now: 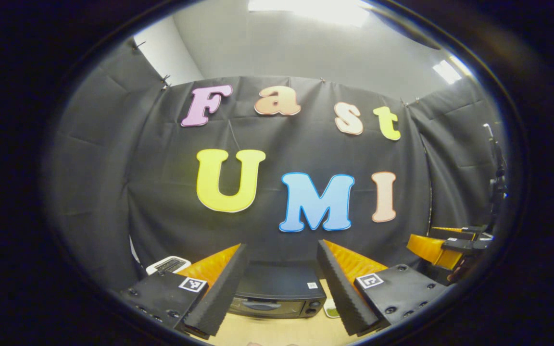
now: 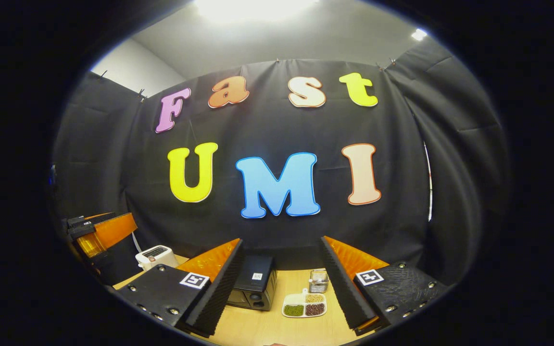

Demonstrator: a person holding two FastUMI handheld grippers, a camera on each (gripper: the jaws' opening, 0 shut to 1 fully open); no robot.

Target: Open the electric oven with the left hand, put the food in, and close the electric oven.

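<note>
A: While both tools hover high over the table, log them first. Left gripper [image 1: 281, 283]: fingers spread wide, nothing between them, well above and short of the electric oven [image 1: 277, 295].

B: Agreed. Right gripper [image 2: 282, 283]: also released, empty, jaws wide apart. Oven position?

A: In the left gripper view it sits at 6 o'clock, dead ahead between the fingers, door handle facing us. Door looks closed, as far as I can tell.

B: In the right gripper view the oven [image 2: 253, 288] shows at about 7 o'clock of centre, seen from its corner. Food tray [image 2: 305, 304] lies just beside it toward 5 o'clock: white, divided, green, dark and pale fillings. Small jar [image 2: 319, 281] stands behind the tray.

A: White toaster [image 1: 168, 265] at 8 o'clock on my side, well apart from the oven. Your tool shows at my 4 o'clock edge.

B: Yours at my 8 o'clock edge. Progress?

A: Judging by this, nothing is done. Door unopened, food still on the wooden table [image 2: 258, 327], neither tool touching anything.

B: So all three steps remain: open with the left, load the tray, close.
</note>
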